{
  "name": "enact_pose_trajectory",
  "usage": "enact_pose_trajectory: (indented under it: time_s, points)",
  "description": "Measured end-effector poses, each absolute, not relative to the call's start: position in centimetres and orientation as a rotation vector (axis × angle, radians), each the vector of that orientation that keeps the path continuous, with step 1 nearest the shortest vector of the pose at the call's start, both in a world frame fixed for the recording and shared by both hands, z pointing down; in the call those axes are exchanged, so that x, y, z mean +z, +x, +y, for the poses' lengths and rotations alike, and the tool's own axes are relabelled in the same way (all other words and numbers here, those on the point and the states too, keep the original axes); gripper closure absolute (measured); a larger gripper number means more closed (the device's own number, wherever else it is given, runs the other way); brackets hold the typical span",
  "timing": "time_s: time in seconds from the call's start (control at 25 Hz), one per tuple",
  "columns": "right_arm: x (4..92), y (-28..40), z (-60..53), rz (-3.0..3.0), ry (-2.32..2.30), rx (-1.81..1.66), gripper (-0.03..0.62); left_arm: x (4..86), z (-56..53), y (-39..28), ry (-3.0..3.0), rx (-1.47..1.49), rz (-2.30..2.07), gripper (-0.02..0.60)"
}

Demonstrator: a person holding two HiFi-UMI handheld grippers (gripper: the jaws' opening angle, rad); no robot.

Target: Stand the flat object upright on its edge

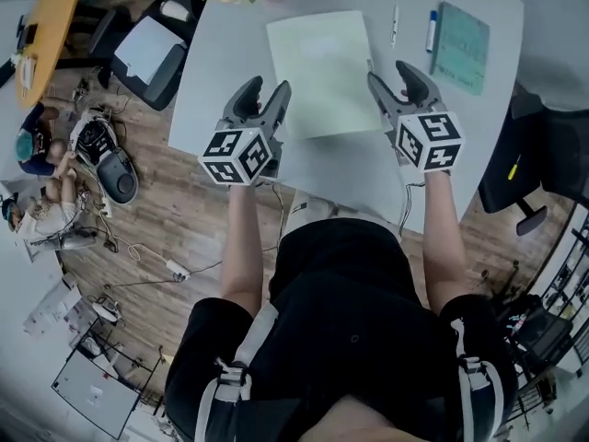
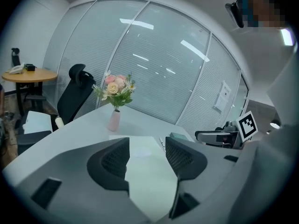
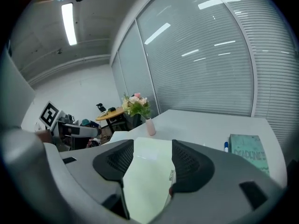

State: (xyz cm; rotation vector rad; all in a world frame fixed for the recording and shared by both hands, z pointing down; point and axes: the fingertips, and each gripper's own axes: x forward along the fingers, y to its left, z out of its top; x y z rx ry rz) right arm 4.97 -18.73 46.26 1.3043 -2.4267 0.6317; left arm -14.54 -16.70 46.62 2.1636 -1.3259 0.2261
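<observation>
Sheet (image 1: 322,72) between left tongs (image 1: 267,90), right tongs (image 1: 389,74)

Table (image 1: 207,72) open left of sheet (image 1: 322,72) — right side crowded: pens (image 1: 431,29), teal book (image 1: 460,47); vase (image 2: 114,120) at far edge

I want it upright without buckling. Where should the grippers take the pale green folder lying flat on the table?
Probably its two side edges, one gripper each, coming low from the near side. The pale green folder lies flat on the table, so a jaw must slip under an edge; the open left gripper and right gripper flank its near corners.
</observation>
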Motion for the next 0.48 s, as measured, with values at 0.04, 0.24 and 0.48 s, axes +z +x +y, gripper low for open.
enact_pose_trajectory:
  time_s: [0.04,0.24,0.48]
  points:
    - [47.0,4.9,-19.1,-2.414,1.299,0.65,0.336,47.3,-17.2,-14.6,2.151,0.228,-1.313,0.347]
    - [50.7,4.2,-22.0,-2.353,1.292,0.722,0.325,51.0,-20.3,-15.2,2.098,0.25,-1.247,0.347]
    - [54.1,3.9,-24.8,-2.288,1.291,0.781,0.322,55.7,-22.6,-15.6,2.002,0.269,-1.178,0.334]
